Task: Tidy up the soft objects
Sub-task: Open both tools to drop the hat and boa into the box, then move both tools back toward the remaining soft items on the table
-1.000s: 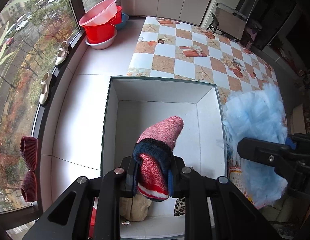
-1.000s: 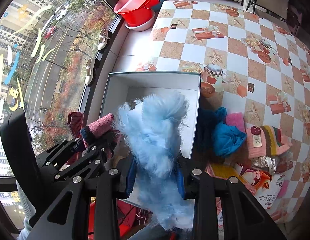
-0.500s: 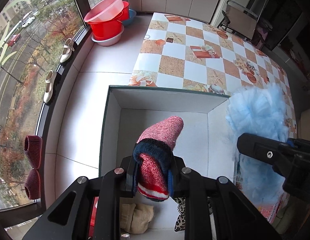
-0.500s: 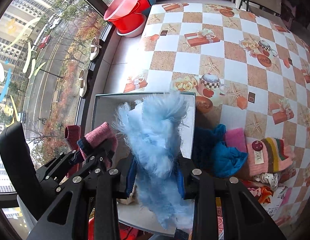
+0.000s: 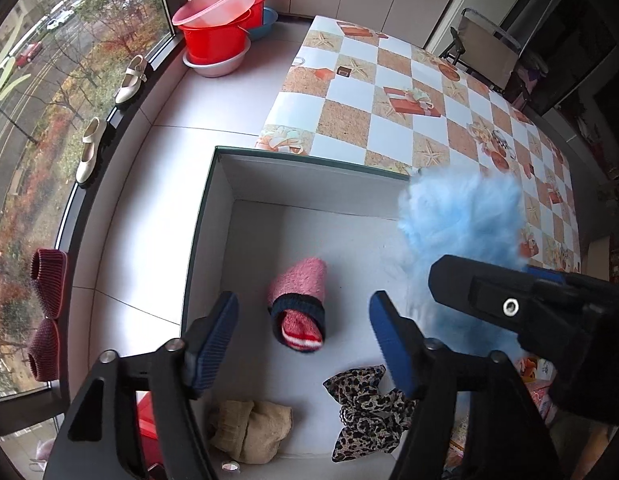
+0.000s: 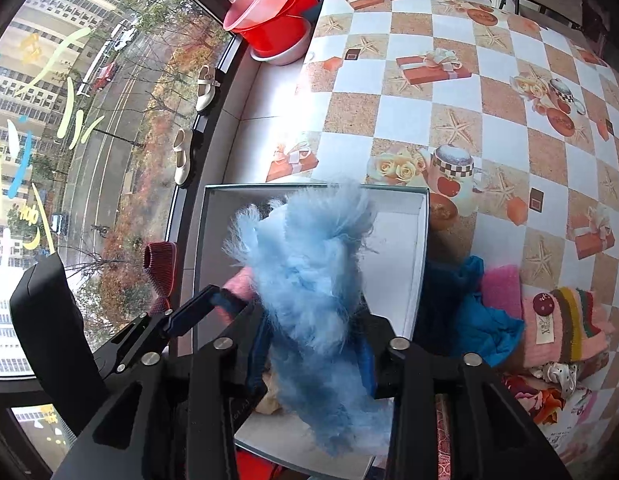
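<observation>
pink sock (image 5: 299, 306): lies loose in white box (image 5: 213, 240), dropped for sorting
left gripper (image 5: 303, 346): jaws opening, nothing between
right gripper (image 6: 313, 354): jaws opening, blue fluff (image 6: 309, 280) between, over box for release

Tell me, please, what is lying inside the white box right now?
In the box: a pink sock, a beige cloth and a leopard-print bow. The blue fluff and black tongs hide the box's right side.
</observation>
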Action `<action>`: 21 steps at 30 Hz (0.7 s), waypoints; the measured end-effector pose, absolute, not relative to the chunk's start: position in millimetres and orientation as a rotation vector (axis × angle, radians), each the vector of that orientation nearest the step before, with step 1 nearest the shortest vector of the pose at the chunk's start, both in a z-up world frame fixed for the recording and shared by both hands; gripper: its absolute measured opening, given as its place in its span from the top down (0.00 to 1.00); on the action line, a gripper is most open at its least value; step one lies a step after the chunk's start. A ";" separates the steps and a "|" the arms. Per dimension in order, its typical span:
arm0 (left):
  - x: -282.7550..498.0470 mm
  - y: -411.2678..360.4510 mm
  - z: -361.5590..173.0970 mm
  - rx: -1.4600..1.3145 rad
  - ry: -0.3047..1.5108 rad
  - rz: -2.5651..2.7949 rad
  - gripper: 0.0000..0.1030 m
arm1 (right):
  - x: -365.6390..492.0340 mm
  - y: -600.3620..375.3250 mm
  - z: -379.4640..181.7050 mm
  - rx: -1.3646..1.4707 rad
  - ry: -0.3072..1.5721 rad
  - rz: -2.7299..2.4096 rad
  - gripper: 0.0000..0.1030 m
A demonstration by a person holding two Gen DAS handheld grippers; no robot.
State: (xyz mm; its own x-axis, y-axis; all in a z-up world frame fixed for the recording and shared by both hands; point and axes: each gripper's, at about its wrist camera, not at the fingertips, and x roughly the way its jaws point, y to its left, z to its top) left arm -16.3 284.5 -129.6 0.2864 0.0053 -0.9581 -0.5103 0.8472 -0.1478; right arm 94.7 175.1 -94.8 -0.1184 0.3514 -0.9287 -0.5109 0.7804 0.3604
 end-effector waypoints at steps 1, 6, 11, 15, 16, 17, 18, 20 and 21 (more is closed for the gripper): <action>-17.4 285.1 -129.3 -0.485 1.243 0.367 0.21 | 94.2 175.9 -94.6 -0.132 1.522 0.746 0.47; -21.1 285.9 -126.3 -0.509 1.224 0.368 0.14 | 93.9 176.3 -90.8 -0.133 1.506 0.753 0.32; -22.5 287.0 -122.8 -0.527 1.203 0.370 0.00 | 95.4 171.9 -87.6 -0.124 1.500 0.739 0.04; -23.6 286.1 -119.7 -0.545 1.206 0.351 0.00 | 98.9 164.7 -83.8 -0.080 1.500 0.720 0.01; -24.5 285.8 -118.1 -0.549 1.203 0.348 0.00 | 99.8 163.1 -82.3 -0.070 1.499 0.714 0.01; -25.1 285.4 -116.6 -0.553 1.202 0.344 0.00 | 100.4 161.8 -80.7 -0.061 1.496 0.712 0.01; -26.3 284.8 -114.9 -0.556 1.203 0.339 0.00 | 101.2 160.4 -78.6 -0.052 1.494 0.712 0.01; -27.8 282.5 -111.1 -0.554 1.204 0.335 0.00 | 101.8 158.1 -74.2 -0.045 1.491 0.712 0.01; -28.3 281.5 -109.1 -0.551 1.203 0.335 0.00 | 101.7 157.2 -71.7 -0.044 1.488 0.718 0.01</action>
State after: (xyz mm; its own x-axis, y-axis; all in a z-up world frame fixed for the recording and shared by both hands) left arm -28.3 281.5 -109.1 0.3344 -0.0424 -0.9415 -0.5232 0.8225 -0.2229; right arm 101.7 157.2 -71.7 -0.0807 0.4068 -0.9099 -0.4589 0.7952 0.3962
